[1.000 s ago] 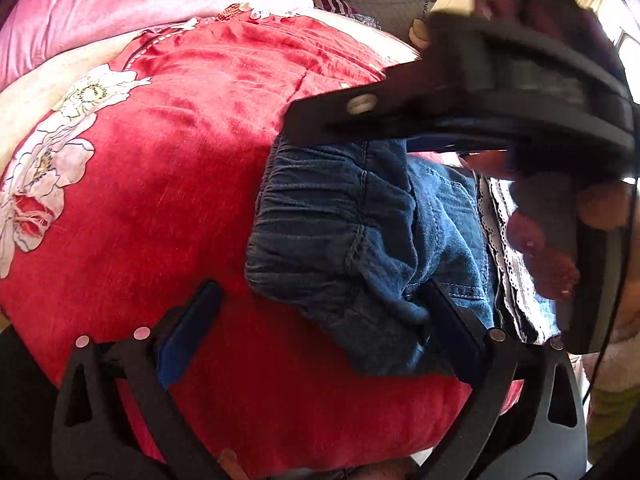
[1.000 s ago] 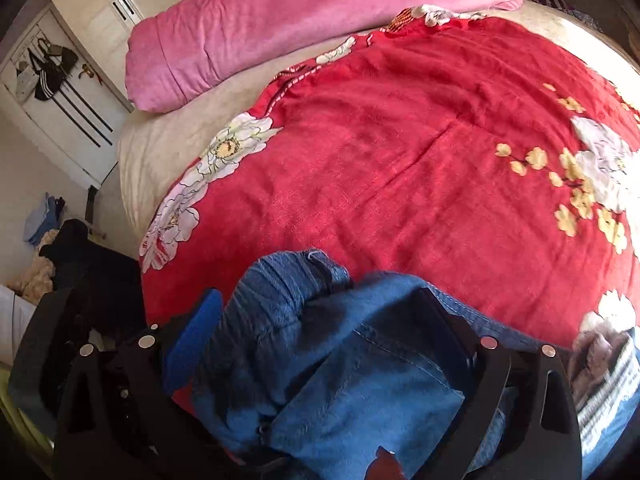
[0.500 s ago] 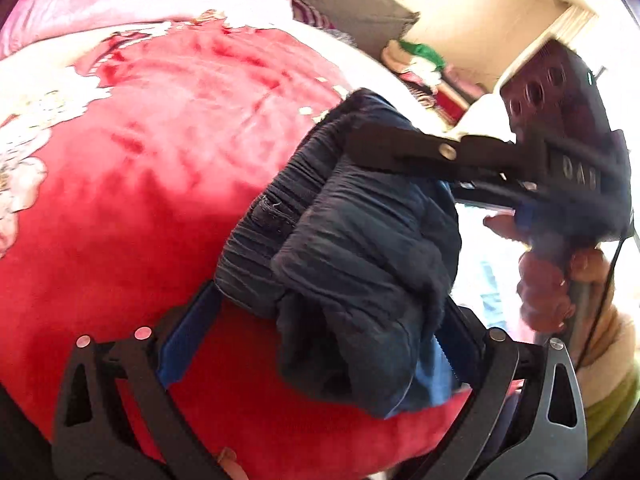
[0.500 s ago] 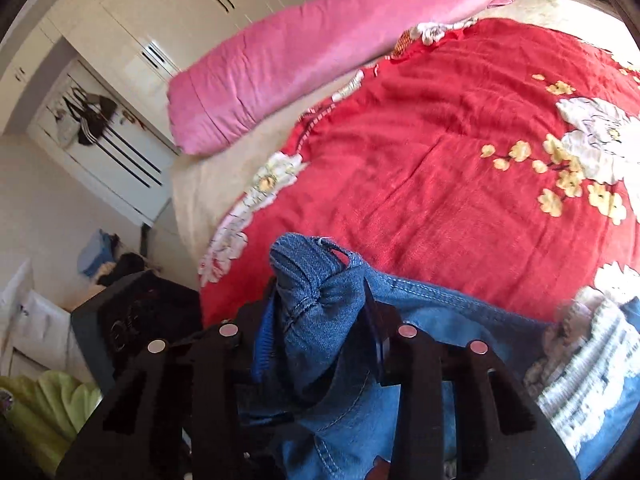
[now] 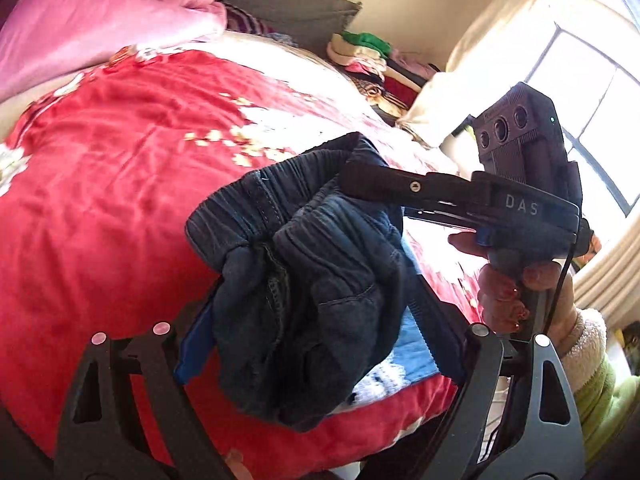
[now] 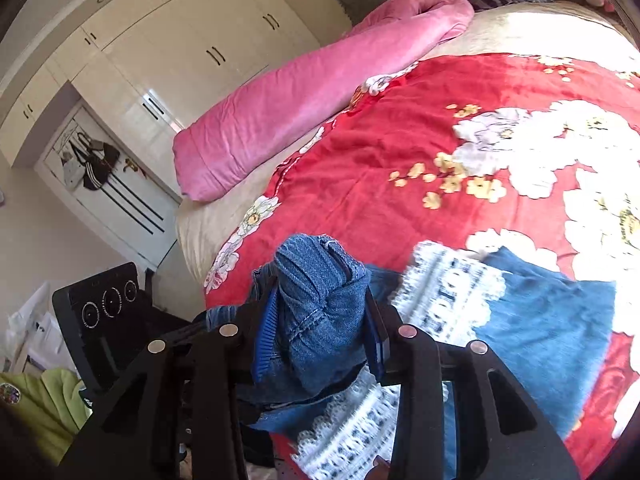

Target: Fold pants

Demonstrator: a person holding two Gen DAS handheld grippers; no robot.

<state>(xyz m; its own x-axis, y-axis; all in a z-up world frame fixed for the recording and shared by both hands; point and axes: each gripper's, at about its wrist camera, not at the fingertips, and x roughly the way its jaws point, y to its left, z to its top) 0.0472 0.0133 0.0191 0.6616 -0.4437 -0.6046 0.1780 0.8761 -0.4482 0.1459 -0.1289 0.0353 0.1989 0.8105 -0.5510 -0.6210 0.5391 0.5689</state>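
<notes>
While the denim hangs clear of the bed: the pants [image 5: 280, 208] sit bunched in mid-air above the near edge of a red floral bedspread [image 5: 120, 160], not yet laid flat for folding.
Right hand-held gripper [image 6: 320, 296]: pinching a thick wad of gathered waistband; its jaws have just been closing, and the denim fills the gap between the blue pads.
Left hand-held gripper [image 5: 308, 300]: spread wide around the dangling bunch, jaws just closing in with the cloth between them; whether the pads already press on it cannot be told.
Person: one hand [image 5: 504, 292], in a fleecy cuff, grips the right tool's handle at the right of the left wrist view.
Fabric: dark blue denim, ribbed and puckered along an elastic waistband, with stitched seams and soft heavy folds.
Handling, as judged: limp but weighty, likely to sag and twist from a single hold; not fragile, not slippery.
Where to take hold, as judged: the two ends of the waistband, one per tool, so the legs drop straight.
Underneath: a paler blue garment with white lace trim [image 6: 440, 292] lies on the bedspread just below the pants.
Far side: a long pink cushion [image 6: 300, 92] lies along the bed's far edge.
</notes>
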